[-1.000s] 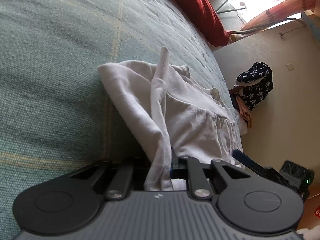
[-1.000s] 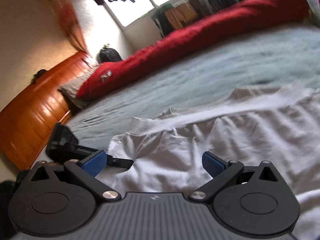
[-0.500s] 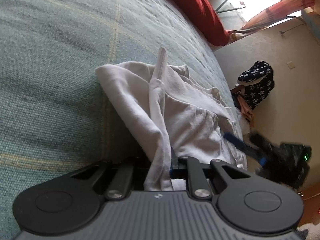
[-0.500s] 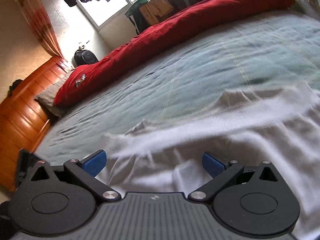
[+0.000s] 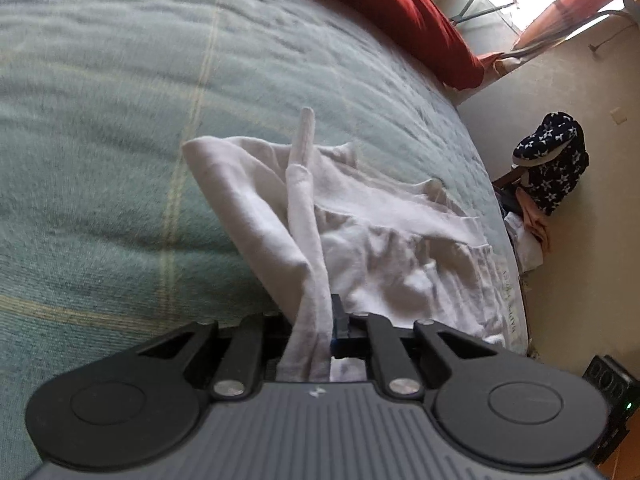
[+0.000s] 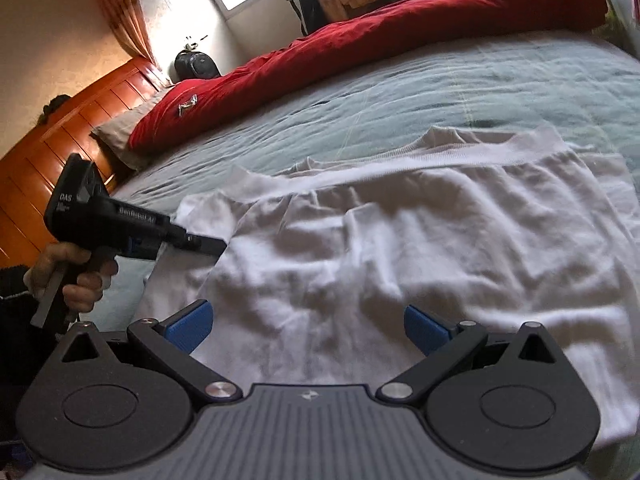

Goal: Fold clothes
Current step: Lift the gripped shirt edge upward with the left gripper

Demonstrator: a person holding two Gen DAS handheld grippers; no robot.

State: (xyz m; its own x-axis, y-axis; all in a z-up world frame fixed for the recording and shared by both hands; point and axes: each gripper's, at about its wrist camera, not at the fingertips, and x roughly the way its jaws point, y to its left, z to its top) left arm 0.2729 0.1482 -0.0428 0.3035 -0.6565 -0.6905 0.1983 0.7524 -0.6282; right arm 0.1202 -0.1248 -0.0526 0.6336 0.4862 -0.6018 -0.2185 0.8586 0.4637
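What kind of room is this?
Most likely a bedroom: a bed with a green bedspread, a red duvet beside a pillow, and a wooden headboard.

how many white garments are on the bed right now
1. A crumpled white cotton garment lies on the green bedspread; the left tool pinches one edge, the right tool hovers open. Others may be hidden.

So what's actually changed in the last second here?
The right gripper has swung around over the white garment, open all along; it no longer shows in the left wrist view. The left gripper stays shut on the garment's edge, barely shifted. The garment itself lies much as before on the green bedspread.
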